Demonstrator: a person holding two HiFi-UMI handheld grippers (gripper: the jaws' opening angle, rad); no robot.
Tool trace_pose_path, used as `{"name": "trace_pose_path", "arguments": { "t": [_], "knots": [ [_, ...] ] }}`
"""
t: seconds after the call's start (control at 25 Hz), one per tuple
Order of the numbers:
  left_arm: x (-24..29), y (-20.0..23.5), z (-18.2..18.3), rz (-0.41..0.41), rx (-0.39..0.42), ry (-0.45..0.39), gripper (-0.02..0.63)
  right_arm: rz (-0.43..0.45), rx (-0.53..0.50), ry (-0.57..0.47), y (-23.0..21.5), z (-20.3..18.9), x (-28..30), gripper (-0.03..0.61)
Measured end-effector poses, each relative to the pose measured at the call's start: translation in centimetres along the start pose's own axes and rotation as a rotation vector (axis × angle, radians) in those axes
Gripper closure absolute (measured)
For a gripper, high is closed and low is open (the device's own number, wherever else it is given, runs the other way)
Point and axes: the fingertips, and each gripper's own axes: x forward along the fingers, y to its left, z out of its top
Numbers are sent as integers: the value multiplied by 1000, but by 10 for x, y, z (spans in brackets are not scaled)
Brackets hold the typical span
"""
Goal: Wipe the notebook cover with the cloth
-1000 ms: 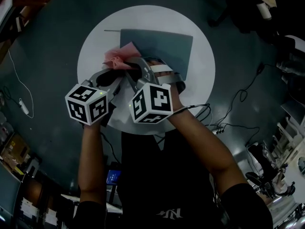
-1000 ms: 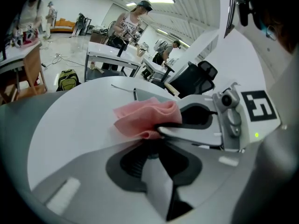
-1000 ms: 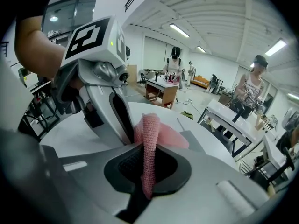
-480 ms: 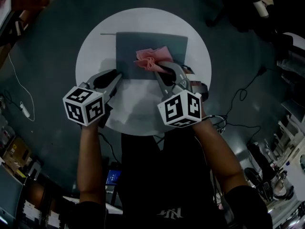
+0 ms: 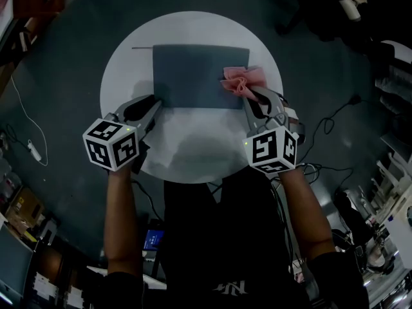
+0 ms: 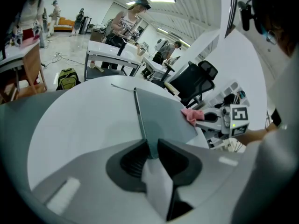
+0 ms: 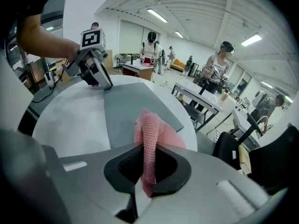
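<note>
You work at a round white table (image 5: 129, 56) on a dark floor (image 5: 58, 56), in a big bright room with people (image 6: 125, 24) at desks (image 6: 110, 50). The grey notebook (image 5: 193, 76) lies flat in the upper middle of the head view. Your left gripper (image 5: 156, 105) pinches its lower left corner, jaws almost together. Your right gripper (image 5: 250, 96) squeezes the pink cloth (image 5: 239, 79) tight, at the notebook's right edge
</note>
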Motion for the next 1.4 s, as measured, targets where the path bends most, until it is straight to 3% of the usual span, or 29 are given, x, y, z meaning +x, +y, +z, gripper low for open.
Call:
{"name": "trace_pose_path", "arguments": {
  "t": [0.16, 0.32, 0.48, 0.68, 0.92, 1.16, 1.4],
  "knots": [
    [0, -1, 0, 1, -3, -10, 538, -50, 2, 11, -11, -5, -17, 571],
    [0, 2, 0, -6, -10, -23, 538, -39, 22, -159, 0, 41, -34, 571],
    [0, 0, -1, -10, -24, -38, 541, 25, 15, -351, 30, 111, -43, 570],
    [-4, 2, -3, -7, -23, -53, 540, 157, -48, -409, 80, 163, -9, 571],
    [-10, 3, -10, -8, -26, -53, 532, 283, -112, -341, 120, 168, 36, 569],
    [-11, 4, -13, -6, -13, -45, 538, 312, -60, -256, 123, 157, 54, 571],
    [-9, 6, -13, -2, -5, -42, 540, 318, -74, -243, 123, 152, 55, 571]
  ]
}}
